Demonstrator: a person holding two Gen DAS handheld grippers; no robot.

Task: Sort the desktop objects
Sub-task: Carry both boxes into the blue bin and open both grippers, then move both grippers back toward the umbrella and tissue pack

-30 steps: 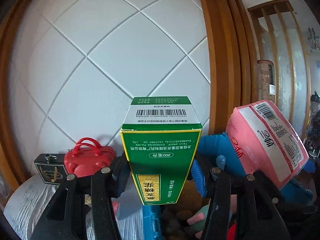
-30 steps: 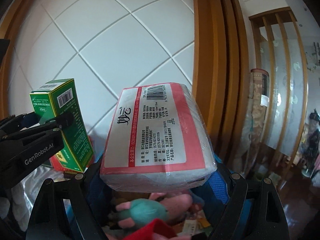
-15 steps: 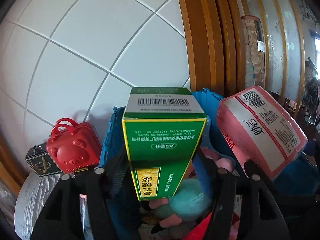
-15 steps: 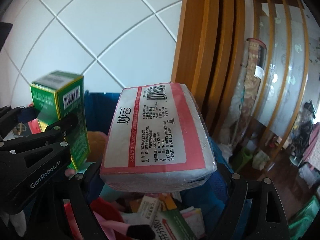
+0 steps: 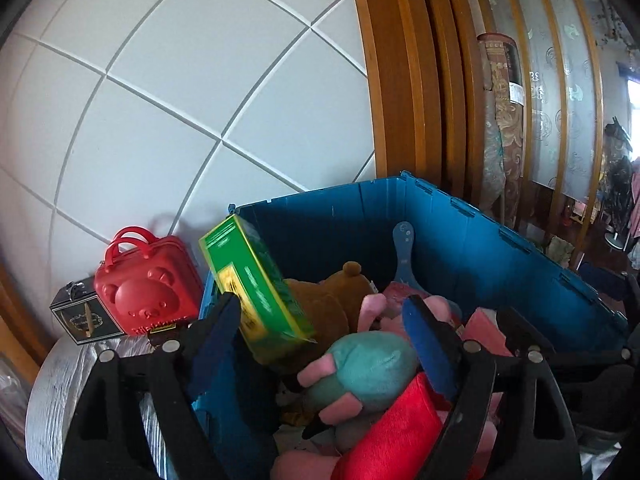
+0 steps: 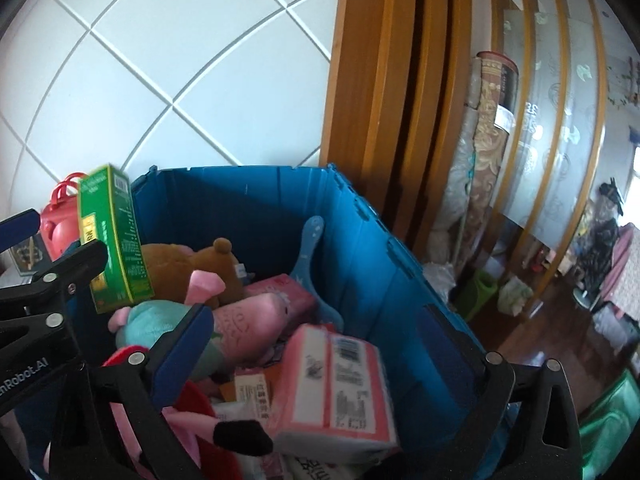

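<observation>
While tilted, green box (image 5: 256, 284) points up-left over bin (image 5: 500, 252).

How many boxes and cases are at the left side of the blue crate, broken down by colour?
Red: 1, the bear-face case
Black: 1, the small box
Green: 1, the carton, tilted at the blue crate left wall
Total: 3

Green box (image 5: 256, 280), blue bin (image 5: 480, 248), red case (image 5: 146, 292)

One blue crate (image 6: 400, 280); one green box (image 6: 114, 240); one pink tissue pack (image 6: 340, 384); one red bear case (image 5: 148, 288); one brown plush bear (image 5: 332, 292)
</observation>
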